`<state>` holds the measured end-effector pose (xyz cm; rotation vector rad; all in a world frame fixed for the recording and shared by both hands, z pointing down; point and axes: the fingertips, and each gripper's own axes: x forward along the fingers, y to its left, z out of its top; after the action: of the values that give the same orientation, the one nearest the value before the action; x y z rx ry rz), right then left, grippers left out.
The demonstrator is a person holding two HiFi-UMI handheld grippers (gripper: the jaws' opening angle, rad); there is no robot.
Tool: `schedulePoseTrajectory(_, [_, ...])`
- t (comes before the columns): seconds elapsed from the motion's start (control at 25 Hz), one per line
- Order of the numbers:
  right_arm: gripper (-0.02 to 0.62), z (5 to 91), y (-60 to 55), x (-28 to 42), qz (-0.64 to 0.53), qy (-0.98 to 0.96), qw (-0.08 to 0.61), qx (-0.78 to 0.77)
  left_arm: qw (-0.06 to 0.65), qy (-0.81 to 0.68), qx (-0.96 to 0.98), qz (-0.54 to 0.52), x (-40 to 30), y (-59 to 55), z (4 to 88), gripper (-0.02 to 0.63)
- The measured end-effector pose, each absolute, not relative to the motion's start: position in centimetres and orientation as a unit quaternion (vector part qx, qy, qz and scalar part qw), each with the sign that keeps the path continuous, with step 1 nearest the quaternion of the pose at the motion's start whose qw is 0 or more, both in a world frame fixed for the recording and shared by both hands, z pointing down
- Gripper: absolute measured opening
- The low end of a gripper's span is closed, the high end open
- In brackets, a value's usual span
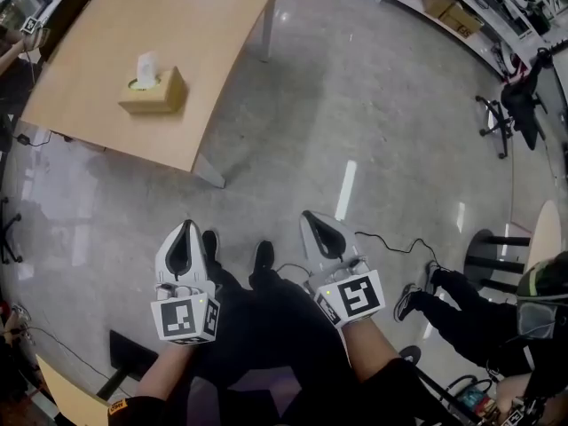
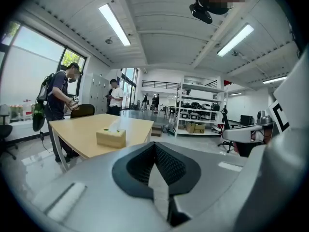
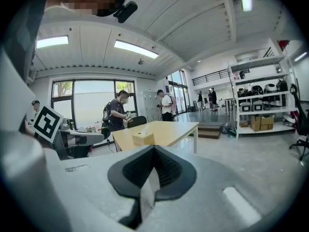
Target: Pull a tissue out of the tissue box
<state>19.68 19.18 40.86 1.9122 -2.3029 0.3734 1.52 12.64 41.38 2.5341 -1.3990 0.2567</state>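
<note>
Standing on a shiny grey floor (image 1: 355,105), well apart from a long light-brown wooden table (image 1: 106,34) up at eleven o'clock in the head view. Holding a grey-and-white left gripper (image 1: 185,229) at seven o'clock and a matching grey-and-white right gripper (image 1: 312,220) at five o'clock, side by side and not touching. Showing both pairs of jaws pressed tight together, tips meeting, with nothing between them. Pointing both a little downward, out toward the table. Resting flat on the table, near its closest edge: a small tan cardboard tissue box (image 1: 153,96) with a white tissue (image 1: 146,67) sticking up out of the top. Far off in the left gripper view, at ten o'clock from the closed jaw tips of the left gripper (image 2: 154,144), the same tissue box (image 2: 111,138). Far off again in the right gripper view, at twelve o'clock just over the closed tips of the right gripper (image 3: 153,148), the tissue box (image 3: 143,138). Between the two grippers, at six o'clock in the head view, two black shoes (image 1: 210,242). At two o'clock, a black office chair (image 1: 497,118).
</note>
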Motion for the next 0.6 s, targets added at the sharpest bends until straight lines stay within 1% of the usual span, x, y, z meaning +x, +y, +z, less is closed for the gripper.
schedulePoseTrajectory(0.32, [-0.008,38.9,18.4,19.5,0.113,-0.771,0.034,0.626,0.101,-0.494,0.859,0.086,1.3,12.8,39.4,0.018])
schedulePoseTrajectory(0.48, [-0.008,38.0,17.1,18.9,0.103,-0.778,0.024,0.62,0.085,-0.509,0.853,0.083,0.1,12.3,38.3,0.018])
schedulePoseTrajectory(0.6, [-0.008,37.8,15.8,18.2,0.104,-0.782,0.022,0.614,0.092,-0.524,0.843,0.078,-1.2,11.3,38.1,0.018])
